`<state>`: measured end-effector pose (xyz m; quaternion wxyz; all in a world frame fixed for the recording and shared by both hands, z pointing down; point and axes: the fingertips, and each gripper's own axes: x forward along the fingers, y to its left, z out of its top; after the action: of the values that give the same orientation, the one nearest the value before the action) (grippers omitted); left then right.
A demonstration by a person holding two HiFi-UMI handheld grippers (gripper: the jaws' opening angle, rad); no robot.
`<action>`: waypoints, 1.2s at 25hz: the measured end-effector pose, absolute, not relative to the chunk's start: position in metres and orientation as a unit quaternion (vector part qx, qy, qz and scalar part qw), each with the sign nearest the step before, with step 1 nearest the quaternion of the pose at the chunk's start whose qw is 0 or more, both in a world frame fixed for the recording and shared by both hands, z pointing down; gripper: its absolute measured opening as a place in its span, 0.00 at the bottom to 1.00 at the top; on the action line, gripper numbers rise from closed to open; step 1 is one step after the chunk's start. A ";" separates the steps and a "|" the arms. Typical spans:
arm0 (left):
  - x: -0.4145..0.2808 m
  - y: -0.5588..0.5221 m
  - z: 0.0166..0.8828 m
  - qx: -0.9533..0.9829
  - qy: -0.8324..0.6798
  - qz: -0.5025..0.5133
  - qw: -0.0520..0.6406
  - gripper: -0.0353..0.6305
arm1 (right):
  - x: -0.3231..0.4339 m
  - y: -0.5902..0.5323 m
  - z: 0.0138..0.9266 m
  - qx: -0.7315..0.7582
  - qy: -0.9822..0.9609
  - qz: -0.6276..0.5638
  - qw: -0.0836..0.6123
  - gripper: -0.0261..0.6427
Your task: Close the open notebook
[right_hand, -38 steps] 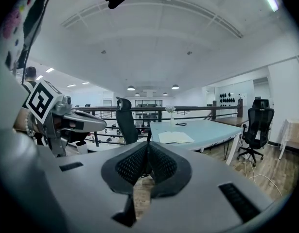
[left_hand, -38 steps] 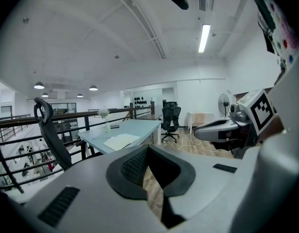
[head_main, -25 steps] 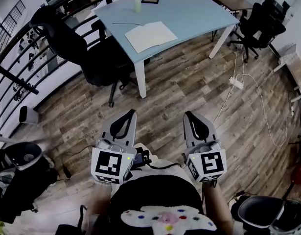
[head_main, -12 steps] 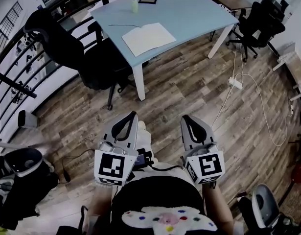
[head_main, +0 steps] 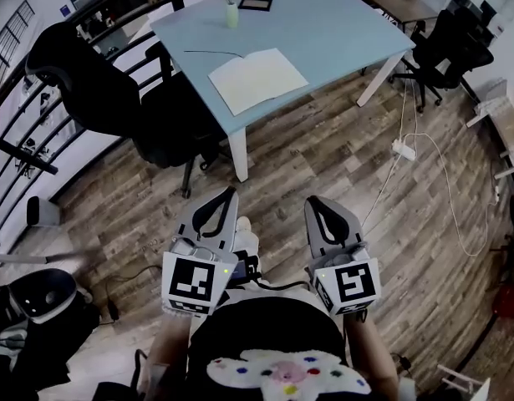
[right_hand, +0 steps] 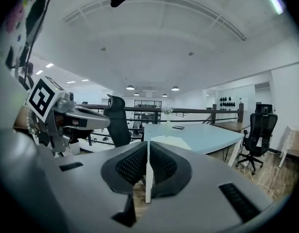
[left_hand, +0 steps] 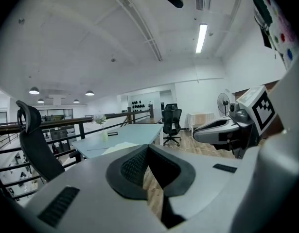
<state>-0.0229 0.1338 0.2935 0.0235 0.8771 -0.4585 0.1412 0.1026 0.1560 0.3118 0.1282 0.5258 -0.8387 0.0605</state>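
Note:
The open notebook (head_main: 258,79) lies flat with pale blank pages near the front corner of the light-blue table (head_main: 340,32), far ahead of both grippers. It shows small in the left gripper view as the notebook (left_hand: 113,147) and in the right gripper view as the notebook (right_hand: 171,141). My left gripper (head_main: 223,192) and right gripper (head_main: 317,200) are held side by side above the wooden floor, pointing at the table. Both are shut with nothing in them: left gripper (left_hand: 148,147), right gripper (right_hand: 148,143).
A black office chair (head_main: 98,82) stands at the table's left side, beside a dark railing (head_main: 22,90). A vase (head_main: 231,11) and a small black device (head_main: 257,4) sit at the table's far end. A power strip with cable (head_main: 403,147) lies on the floor at right, near more chairs (head_main: 449,48).
The table and notebook have drawn nearer in the head view as I walk toward them. Both grippers stay shut and side by side.

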 end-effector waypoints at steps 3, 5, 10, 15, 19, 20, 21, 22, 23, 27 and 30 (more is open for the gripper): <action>-0.028 0.107 0.294 0.879 -0.454 0.145 0.024 0.08 | 0.098 0.130 0.310 0.537 -0.831 0.077 0.122 0.10; -0.033 0.088 0.294 0.880 -0.451 0.146 0.027 0.08 | 0.095 0.114 0.310 0.543 -0.827 0.084 0.122 0.10; -0.036 0.041 0.292 0.887 -0.438 0.144 0.028 0.08 | 0.091 0.071 0.308 0.552 -0.821 0.081 0.124 0.10; -0.038 0.000 0.291 0.893 -0.428 0.138 0.032 0.08 | 0.085 0.035 0.310 0.552 -0.815 0.086 0.152 0.10; -0.042 -0.030 0.289 0.896 -0.423 0.130 0.028 0.08 | 0.077 0.003 0.302 0.557 -0.816 0.079 0.136 0.10; -0.042 -0.036 0.288 0.897 -0.422 0.128 0.028 0.08 | 0.075 -0.005 0.301 0.558 -0.816 0.076 0.132 0.10; -0.042 -0.043 0.289 0.898 -0.421 0.127 0.028 0.08 | 0.074 -0.011 0.300 0.559 -0.815 0.076 0.133 0.10; -0.042 -0.048 0.289 0.898 -0.420 0.126 0.029 0.08 | 0.074 -0.017 0.300 0.559 -0.815 0.076 0.135 0.10; -0.043 -0.054 0.289 0.898 -0.420 0.125 0.030 0.08 | 0.073 -0.021 0.301 0.558 -0.814 0.076 0.142 0.10; -0.045 -0.073 0.288 0.900 -0.419 0.120 0.031 0.08 | 0.072 -0.038 0.306 0.556 -0.814 0.074 0.154 0.10; -0.047 -0.085 0.289 0.900 -0.417 0.120 0.031 0.08 | 0.069 -0.050 0.305 0.559 -0.811 0.077 0.154 0.10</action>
<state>-0.0468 -0.0853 0.2895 0.0314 0.9002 -0.4173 0.1204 0.0692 -0.0500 0.3051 0.1537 0.5589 -0.8113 0.0765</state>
